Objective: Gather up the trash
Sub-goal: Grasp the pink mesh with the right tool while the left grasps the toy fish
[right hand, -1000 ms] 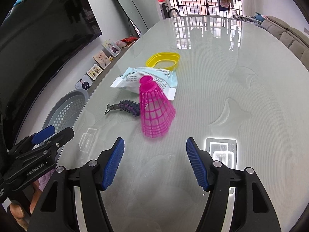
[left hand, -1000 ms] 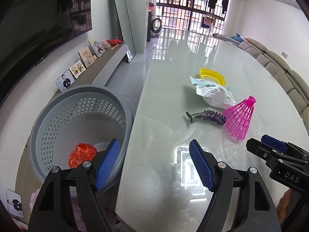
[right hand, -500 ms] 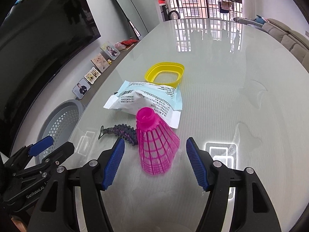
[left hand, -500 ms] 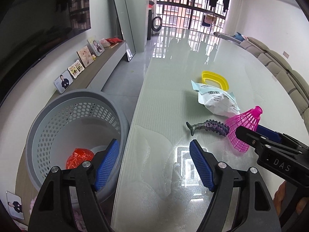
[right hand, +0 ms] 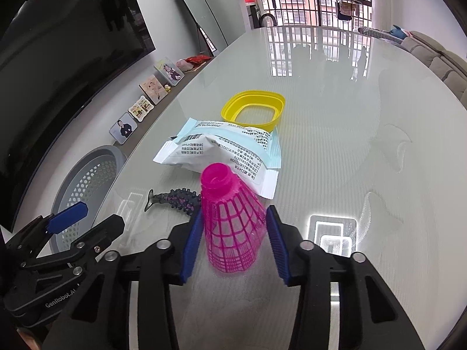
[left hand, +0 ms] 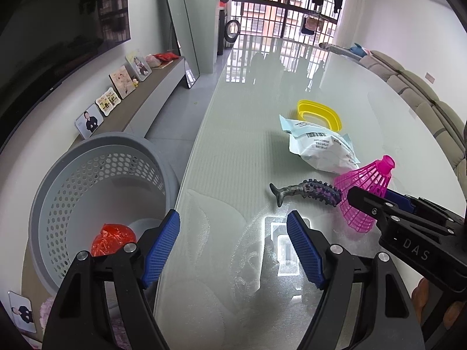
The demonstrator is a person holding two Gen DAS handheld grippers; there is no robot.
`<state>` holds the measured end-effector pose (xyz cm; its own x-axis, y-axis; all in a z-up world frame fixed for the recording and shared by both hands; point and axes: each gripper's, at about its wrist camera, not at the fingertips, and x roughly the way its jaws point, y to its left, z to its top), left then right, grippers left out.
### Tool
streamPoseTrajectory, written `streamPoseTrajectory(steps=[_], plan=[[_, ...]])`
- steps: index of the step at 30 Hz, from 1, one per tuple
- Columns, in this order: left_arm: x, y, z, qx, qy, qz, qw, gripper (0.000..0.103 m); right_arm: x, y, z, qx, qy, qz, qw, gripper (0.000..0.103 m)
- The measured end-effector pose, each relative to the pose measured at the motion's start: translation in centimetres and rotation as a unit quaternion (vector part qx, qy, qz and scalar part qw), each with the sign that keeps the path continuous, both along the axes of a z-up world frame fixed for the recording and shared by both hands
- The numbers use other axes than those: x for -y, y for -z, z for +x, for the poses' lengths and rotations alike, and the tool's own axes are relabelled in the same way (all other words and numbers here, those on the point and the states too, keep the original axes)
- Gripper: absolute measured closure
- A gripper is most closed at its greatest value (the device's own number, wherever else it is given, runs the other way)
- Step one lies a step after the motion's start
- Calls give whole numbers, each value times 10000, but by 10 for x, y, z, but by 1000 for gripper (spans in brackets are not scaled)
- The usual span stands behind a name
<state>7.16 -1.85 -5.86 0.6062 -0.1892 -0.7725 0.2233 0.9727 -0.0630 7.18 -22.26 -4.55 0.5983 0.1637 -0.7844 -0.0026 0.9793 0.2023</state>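
The pink mesh cone [right hand: 232, 221] lies on the glass bench [right hand: 335, 134] directly between the blue pads of the right tool [right hand: 233, 240], long axis running straight ahead, narrow neck pointing away. The pads flank its skirt closely; whether they already touch it is hard to say, so I cannot tell if it is gripped. The left tool [left hand: 233, 248] hangs open and empty near the bench edge, beside the grey basket [left hand: 58, 175], farther from the cone

Pink mesh shuttlecock [right hand: 232, 227] standing upright on glass, white wrapper [right hand: 221, 151], dark spiky toy [right hand: 175, 199], yellow ring [right hand: 253, 110] behind
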Motion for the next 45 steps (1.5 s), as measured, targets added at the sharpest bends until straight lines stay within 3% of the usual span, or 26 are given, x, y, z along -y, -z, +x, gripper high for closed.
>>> streamPoseTrajectory(steps=[6, 18, 21, 32, 43, 45], plan=[[4, 1, 1, 1, 18, 10, 10000, 26, 6, -4, -5, 72, -5, 129, 9999, 69], [30, 1, 8, 7, 221, 38, 9997, 21, 45, -18, -34, 302, 491, 131, 9982, 69], [43, 2, 12, -35, 341, 34, 9994, 14, 59, -15, -38, 297, 633, 183, 9974, 69], [71, 12, 32, -183, 530, 197, 9982, 6, 72, -16, -41, 375, 644, 499, 9960, 69], [76, 23, 44, -373, 461, 451, 9972, 8, 74, -23, -48, 473, 569, 529, 9959, 69], [76, 22, 43, -319, 514, 430, 9972, 22, 74, -23, -48, 479, 574, 530, 9958, 69]])
